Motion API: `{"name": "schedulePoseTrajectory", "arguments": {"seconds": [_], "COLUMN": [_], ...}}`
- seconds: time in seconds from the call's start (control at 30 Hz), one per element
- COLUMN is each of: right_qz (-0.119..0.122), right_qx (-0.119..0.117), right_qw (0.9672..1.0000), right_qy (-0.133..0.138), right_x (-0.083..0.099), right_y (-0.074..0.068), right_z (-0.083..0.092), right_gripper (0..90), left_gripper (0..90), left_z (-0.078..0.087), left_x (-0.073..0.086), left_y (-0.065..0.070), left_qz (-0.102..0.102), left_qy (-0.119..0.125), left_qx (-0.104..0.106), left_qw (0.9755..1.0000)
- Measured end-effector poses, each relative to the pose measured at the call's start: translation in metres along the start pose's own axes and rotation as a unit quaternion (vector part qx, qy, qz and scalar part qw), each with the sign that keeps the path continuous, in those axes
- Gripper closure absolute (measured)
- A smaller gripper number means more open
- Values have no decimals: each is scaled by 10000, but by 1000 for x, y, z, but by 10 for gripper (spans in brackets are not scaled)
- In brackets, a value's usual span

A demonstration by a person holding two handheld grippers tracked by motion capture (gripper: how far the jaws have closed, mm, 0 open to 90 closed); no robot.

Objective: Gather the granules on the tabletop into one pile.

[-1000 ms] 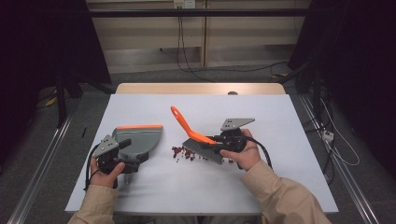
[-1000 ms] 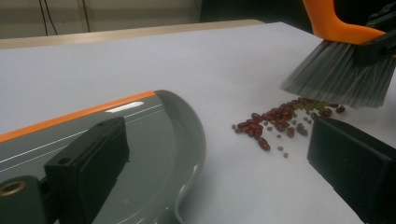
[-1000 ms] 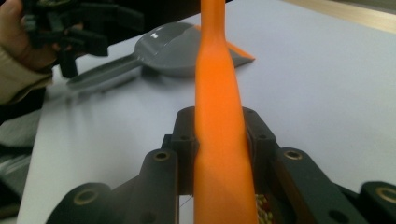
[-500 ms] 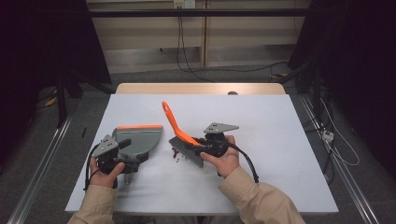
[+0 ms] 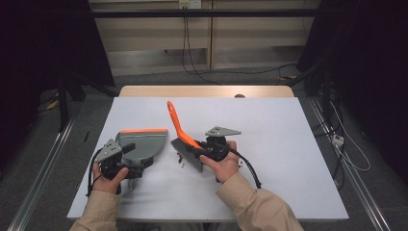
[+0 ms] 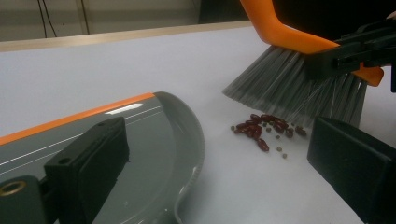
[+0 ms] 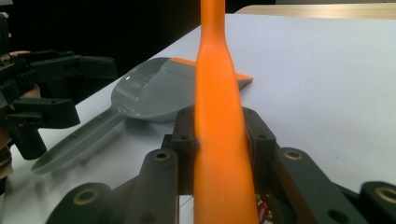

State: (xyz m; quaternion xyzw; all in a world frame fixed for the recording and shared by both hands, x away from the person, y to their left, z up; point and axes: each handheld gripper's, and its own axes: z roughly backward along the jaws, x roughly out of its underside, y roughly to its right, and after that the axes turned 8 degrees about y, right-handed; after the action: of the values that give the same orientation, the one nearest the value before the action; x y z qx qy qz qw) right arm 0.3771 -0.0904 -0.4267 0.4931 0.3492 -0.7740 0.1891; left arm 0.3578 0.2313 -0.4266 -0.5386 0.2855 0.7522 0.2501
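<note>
Far left on the white bench: left gripper at the near end of the grey plastic dustpan with an orange front lip, jaws reaching over the pan's rear. Seen from the left gripper view, jaws spread wide, one over the pan, the other out beside it above bare bench, neither pressing on anything. Just right of the pan's rounded side, a small heap of dark red beans and tiny green seeds lying loose on the bench. Right behind the heap, grey bristles of the orange-handled hand brush splayed against the surface. Further right, right gripper pressed together on the brush's orange handle, which slants up and away toward the far left in the high view.

Beans clear in the left gripper view, mere specks under the bristles from above. Dustpan's long grey handle plain in the right gripper view, with the left gripper beside it.
</note>
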Motion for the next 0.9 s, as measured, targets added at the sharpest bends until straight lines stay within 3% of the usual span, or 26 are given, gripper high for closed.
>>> {"name": "schedulePoseTrajectory", "arguments": {"seconds": [0.5,0.67,0.77,0.9], "right_qz": [-129,-349,-266,-372], "right_qx": [116,329,673,851], "right_qw": [9998,9987,9970,9949], "right_qy": [-66,-188,-263,-393], "right_x": [10,18,20,19], "right_y": [-19,-20,-17,-8], "right_z": [-20,-29,-33,-33], "right_gripper": [716,716,715,710], "left_gripper": [52,52,52,52], "left_z": [2,2,3,2], "left_x": [-1,-2,-2,-2], "left_y": [-1,-1,-1,-1], "left_qz": [7,3,1,4], "left_qy": [49,70,71,57], "left_qx": [-23,-7,1,-9], "left_qw": [10000,10000,10000,10000]}}
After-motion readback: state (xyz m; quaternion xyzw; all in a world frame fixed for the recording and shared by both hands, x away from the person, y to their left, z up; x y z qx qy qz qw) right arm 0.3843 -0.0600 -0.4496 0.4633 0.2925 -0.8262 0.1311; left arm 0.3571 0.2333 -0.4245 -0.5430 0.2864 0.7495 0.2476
